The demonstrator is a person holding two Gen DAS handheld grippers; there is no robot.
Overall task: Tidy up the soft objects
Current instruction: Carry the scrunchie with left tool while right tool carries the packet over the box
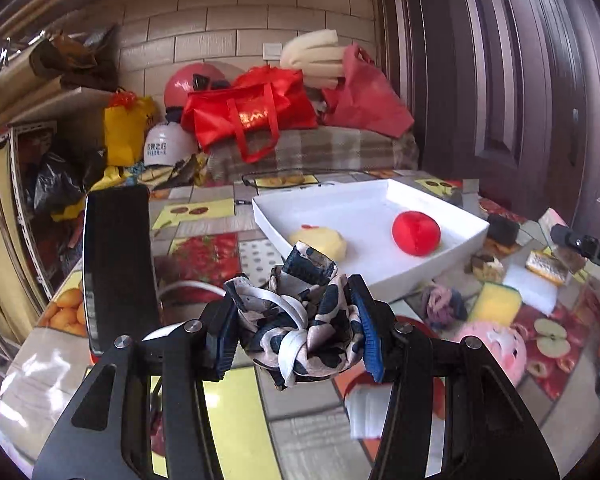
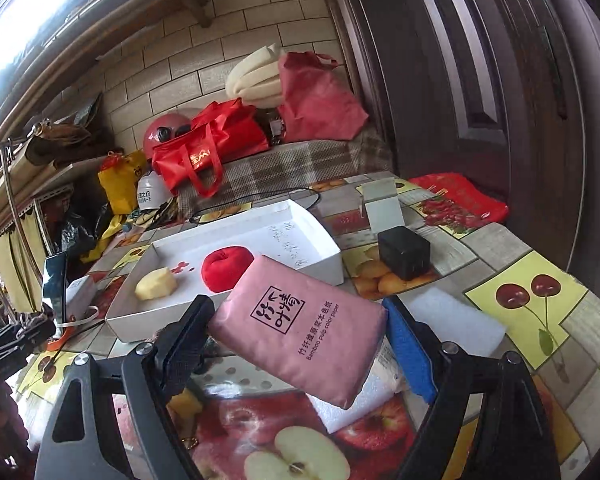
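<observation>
My left gripper (image 1: 296, 326) is shut on a blue-and-beige patterned fabric scrunchie (image 1: 300, 320), held above the table short of the white tray (image 1: 384, 192). The tray holds a yellow soft toy (image 1: 320, 242) and a red soft ball (image 1: 416, 234). My right gripper (image 2: 300, 340) is shut on a pink tissue pack (image 2: 304, 328), held tilted above the table near the tray's (image 2: 324, 236) front right corner. The yellow toy (image 2: 156, 284) and red ball (image 2: 226, 268) also show in the right wrist view.
On the fruit-print table: a dark phone (image 1: 116, 264) at left, a purple scrunchie (image 1: 444, 306), a pink piggy toy (image 1: 496, 348), sponges (image 1: 496, 302) and white foam (image 2: 456, 316), a black box (image 2: 404, 252). Bags and helmets are piled behind the table. A dark door is at right.
</observation>
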